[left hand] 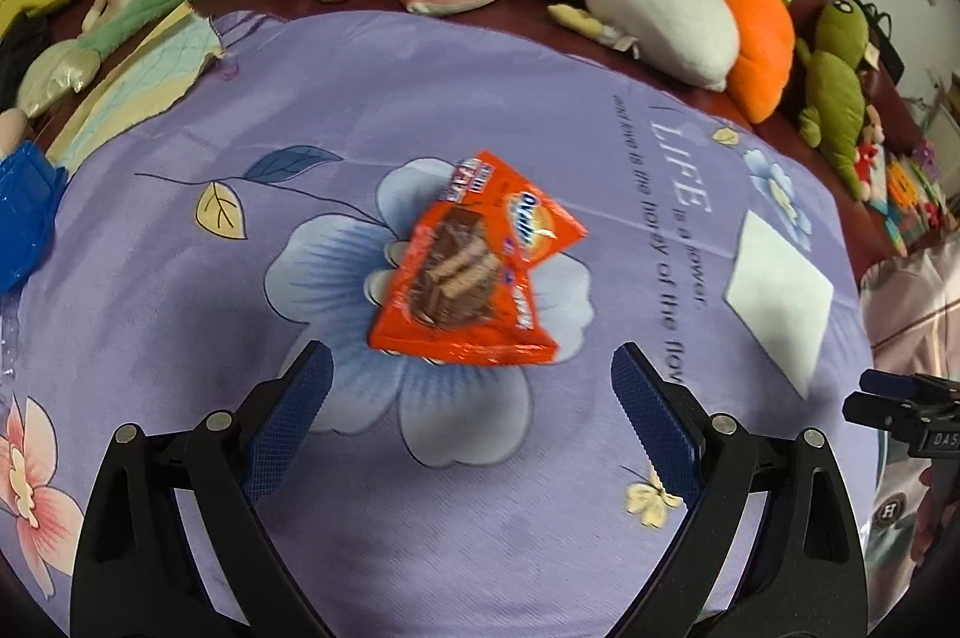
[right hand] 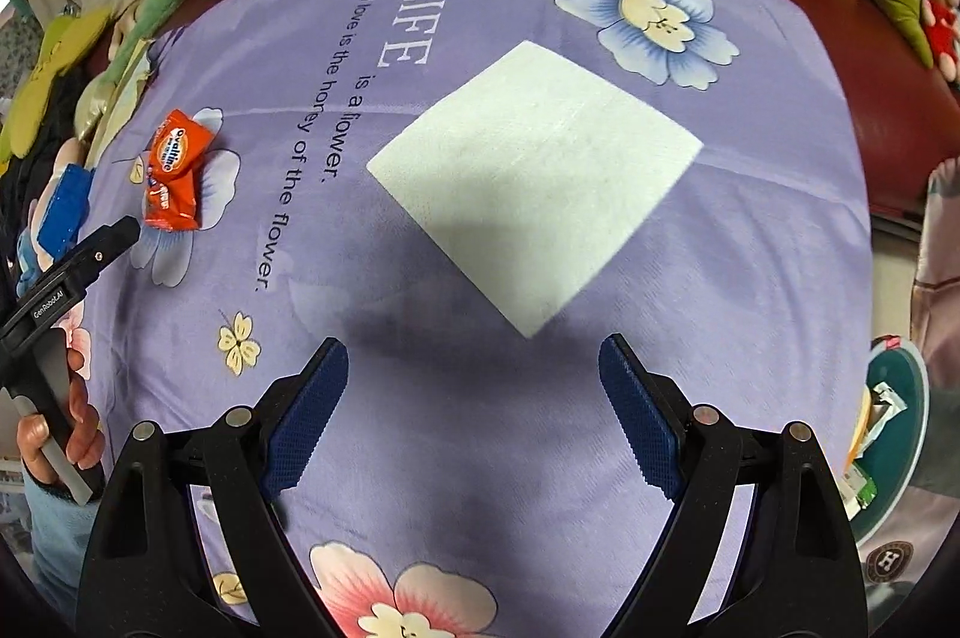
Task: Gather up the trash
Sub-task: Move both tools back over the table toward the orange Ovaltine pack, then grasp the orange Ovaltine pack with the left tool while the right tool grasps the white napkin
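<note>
Left gripper [left hand: 471, 371] spread wide, holding nothing, hovering over the purple cloth [left hand: 180, 314]. Orange snack wrapper [left hand: 474, 266] lying flat just ahead of the fingertips, centred between them, on a printed blue flower. Right gripper [right hand: 474, 365] likewise wide open and empty. White napkin [right hand: 534, 176] flat on the cloth just ahead, slightly right. Bin [right hand: 894, 434] off to the right edge.
</note>
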Tool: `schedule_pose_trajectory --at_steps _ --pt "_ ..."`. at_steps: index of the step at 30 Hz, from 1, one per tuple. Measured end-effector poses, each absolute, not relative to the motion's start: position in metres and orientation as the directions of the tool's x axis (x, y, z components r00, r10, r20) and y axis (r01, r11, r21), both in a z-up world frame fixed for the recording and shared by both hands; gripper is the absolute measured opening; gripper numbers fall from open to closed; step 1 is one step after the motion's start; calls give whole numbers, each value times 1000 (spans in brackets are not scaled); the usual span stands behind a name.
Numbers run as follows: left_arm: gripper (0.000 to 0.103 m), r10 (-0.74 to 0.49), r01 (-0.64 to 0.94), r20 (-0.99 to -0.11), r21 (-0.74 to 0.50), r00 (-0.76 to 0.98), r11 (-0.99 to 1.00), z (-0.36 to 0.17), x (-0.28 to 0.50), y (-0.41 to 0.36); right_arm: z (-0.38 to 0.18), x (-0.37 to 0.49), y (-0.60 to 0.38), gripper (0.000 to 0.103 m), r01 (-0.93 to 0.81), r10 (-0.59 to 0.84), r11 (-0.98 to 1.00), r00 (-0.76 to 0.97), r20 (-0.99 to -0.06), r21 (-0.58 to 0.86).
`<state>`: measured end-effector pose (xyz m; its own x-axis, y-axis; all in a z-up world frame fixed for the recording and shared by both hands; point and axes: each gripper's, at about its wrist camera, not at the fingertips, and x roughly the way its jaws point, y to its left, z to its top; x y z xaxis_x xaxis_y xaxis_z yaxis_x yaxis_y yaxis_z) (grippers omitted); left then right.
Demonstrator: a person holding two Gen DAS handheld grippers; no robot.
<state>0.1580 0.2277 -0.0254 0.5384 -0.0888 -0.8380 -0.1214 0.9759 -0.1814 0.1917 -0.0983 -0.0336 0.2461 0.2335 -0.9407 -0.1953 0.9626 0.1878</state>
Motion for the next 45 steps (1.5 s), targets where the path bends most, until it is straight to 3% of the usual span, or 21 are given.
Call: schedule_pose_trajectory --at_steps 18,19,21,24,41,44,45 --pt "93 -56 -120 -869 -131 492 984 -60 209 228 -51 240 -106 82 -191 221 966 256 -941 175" --pt "90 -48 -124 -866 -125 498 984 -60 210 229 -52 242 -107 82 -194 219 966 258 -941 171" --pt "61 -55 -120 -865 -132 499 984 -60 212 230 -52 248 -111 82 -200 217 966 266 -939 166" --pt "51 -42 -120 -855 -121 517 985 -57 212 226 -52 262 -116 82 -204 211 967 293 -933 154" --pt "51 -180 20 -836 -199 519 980 -47 209 161 -83 276 -101 83 -293 193 951 314 -930 98" --pt "51 -183 19 -838 -202 513 979 -49 208 156 -87 263 -89 74 -335 138 942 351 -926 13" --pt "51 -185 18 -839 -204 512 979 -49 208 155 -85 258 -86 66 -347 144 938 371 -917 6"
